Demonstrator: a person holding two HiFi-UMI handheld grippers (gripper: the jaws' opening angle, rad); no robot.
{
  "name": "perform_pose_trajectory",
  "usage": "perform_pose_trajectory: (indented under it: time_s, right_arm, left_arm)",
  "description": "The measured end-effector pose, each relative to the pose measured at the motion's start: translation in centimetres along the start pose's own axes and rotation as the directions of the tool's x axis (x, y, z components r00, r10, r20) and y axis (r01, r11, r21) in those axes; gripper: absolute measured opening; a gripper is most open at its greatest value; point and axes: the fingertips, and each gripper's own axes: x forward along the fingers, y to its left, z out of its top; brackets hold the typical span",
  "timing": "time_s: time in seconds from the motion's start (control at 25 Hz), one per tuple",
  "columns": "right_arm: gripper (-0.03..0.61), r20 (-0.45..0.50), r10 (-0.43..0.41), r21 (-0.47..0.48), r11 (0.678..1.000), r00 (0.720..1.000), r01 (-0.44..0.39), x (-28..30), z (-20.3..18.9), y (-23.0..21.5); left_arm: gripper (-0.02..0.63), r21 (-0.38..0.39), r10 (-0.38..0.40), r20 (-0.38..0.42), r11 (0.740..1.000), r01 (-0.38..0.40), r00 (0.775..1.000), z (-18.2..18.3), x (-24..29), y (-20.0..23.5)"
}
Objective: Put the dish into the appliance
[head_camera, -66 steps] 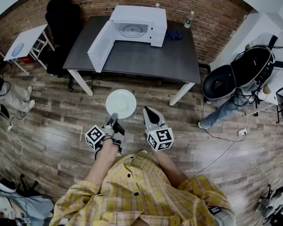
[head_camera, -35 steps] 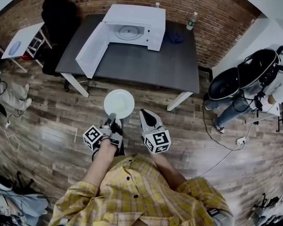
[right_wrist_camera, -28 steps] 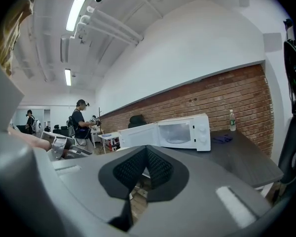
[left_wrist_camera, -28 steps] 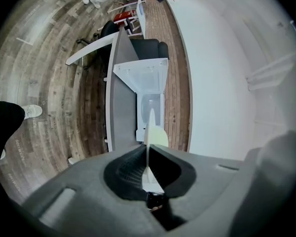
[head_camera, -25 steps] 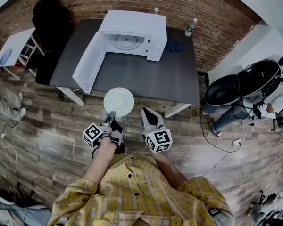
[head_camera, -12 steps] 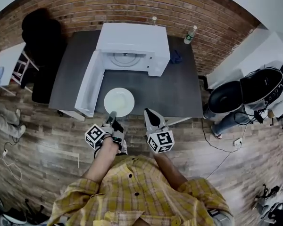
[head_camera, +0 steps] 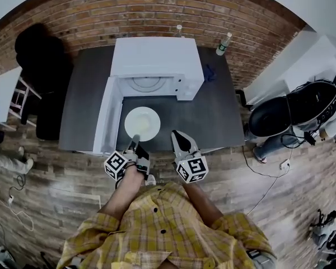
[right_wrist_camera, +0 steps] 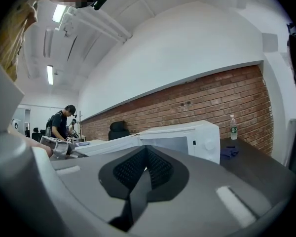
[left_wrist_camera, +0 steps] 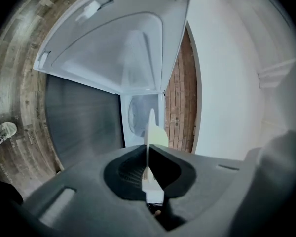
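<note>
The left gripper [head_camera: 135, 140] is clamped on the near rim of the plate [head_camera: 142, 123], holding it out flat over the table [head_camera: 218, 122], right in front of the microwave [head_camera: 157, 58]; the door [head_camera: 107, 116] stands swung wide to the left and the cavity with its turntable [head_camera: 147, 84] faces the person; in the left gripper view the plate shows edge-on, pinched thin between the pads, with the opening straight ahead; the right gripper [head_camera: 180, 138] hangs beside it, jaws together on nothing, taking no share of the load; now the risks: it's a one-sided pinch on a smooth rim, so the far edge could droop and the plate pivot or slide out of the pads if the hand jerks; come in low and the far rim may knock the cavity's sill, drift left and it clips the door; either bump could lever it free; let go before it sits on the turntable and it would drop and clatter; a level, centred entry looks the safe line
</note>
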Motion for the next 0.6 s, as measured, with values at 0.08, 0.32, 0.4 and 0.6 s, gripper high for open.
perform_pose_trajectory:
  time_s: [0.08, 0.32, 0.4, 0.6]
  right_arm:
    - [0.005, 0.000, -0.010, -0.013, 1.000, 1.000, 0.010, 0.7, -0.1, -0.3]
    - [0.005, -0.003, -0.017, -0.050, 0.999, 1.000, 0.017, 2.3, -0.2, -0.8]
    - [0.005, -0.010, -0.013, -0.048, 0.999, 1.000, 0.012, 2.6, -0.4, -1.0]
    - [0.005, -0.017, 0.000, -0.027, 1.000, 1.000, -0.001, 3.8, -0.4, -2.3]
  left_arm:
    - [0.009, 0.000, 0.010, -0.005, 1.000, -0.010, 1.000, 0.4, 0.6, 0.2]
    - [0.009, -0.040, -0.020, 0.018, 0.999, 0.021, 1.000, 1.3, 2.6, 0.1]
    - [0.009, -0.046, -0.008, 0.028, 0.999, 0.010, 1.000, 1.3, 2.9, 0.4]
    - [0.009, -0.048, 0.014, 0.059, 0.999, -0.012, 0.998, 1.6, 4.4, 1.2]
